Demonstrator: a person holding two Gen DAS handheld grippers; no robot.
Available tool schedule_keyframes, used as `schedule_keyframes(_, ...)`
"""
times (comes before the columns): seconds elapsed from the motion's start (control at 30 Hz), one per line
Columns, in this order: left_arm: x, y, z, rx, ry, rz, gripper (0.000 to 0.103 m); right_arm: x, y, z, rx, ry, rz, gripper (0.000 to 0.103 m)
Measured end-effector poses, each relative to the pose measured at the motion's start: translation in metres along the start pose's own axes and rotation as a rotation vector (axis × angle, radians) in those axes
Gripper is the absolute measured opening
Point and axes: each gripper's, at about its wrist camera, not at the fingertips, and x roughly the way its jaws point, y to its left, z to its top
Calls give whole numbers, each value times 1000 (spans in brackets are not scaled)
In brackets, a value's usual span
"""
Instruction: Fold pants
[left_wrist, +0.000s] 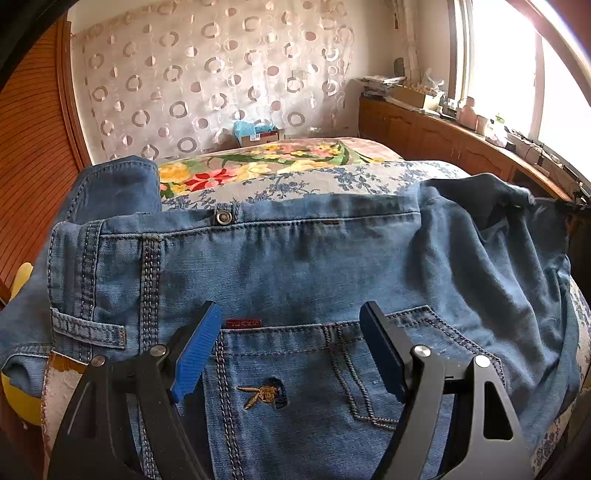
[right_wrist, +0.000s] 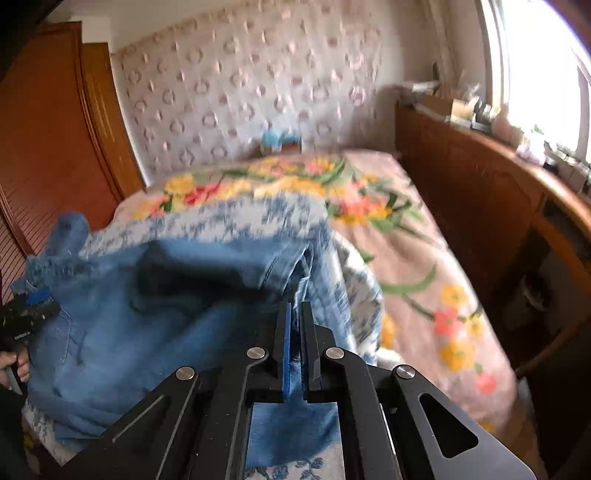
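On the bed (left_wrist: 369, 173), spread with its flowered cover, we had one pair of blue jeans (left_wrist: 295, 266) lying back-side up, and we worked it with two grippers. Our left gripper (left_wrist: 291, 354) hovered above the back pocket (left_wrist: 295, 387) with its jaws apart and nothing between them, while our right gripper (right_wrist: 294, 347) had its jaws clamped on a fold of denim at the jeans' edge. We judged the folding had only begun, so the next move called for carrying that gripped edge across while the left pinned the seat.
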Motion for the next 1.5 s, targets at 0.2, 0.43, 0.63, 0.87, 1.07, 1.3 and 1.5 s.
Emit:
schedule_keyframes(0.2,0,3,0,-3,-6,3,78,-50,-35,-11,53,-63,-54,3)
schedule_keyframes(0.43,-7,4,-4,5,-25,8,78,-28,-52,-59,39,147,-82,3)
schedule_keyframes(0.63,-29,-5,-4,-13,-53,-39,78,-35,-66,-47,63,98,-73,30)
schedule_keyframes(0.87,-49,-35,-5,20,-86,-98,78,-19,-38,-60,73,98,-52,31)
schedule_keyframes(1.07,-52,-55,-7,40,-77,-123,78,-24,-38,-65,107,98,-71,43)
schedule_keyframes(1.3,-57,-72,-9,41,-121,-137,78,-34,-26,-68,123,112,-68,44)
schedule_keyframes(1.5,-59,-89,-7,71,-108,-163,78,-32,-27,-73,146,133,-48,45)
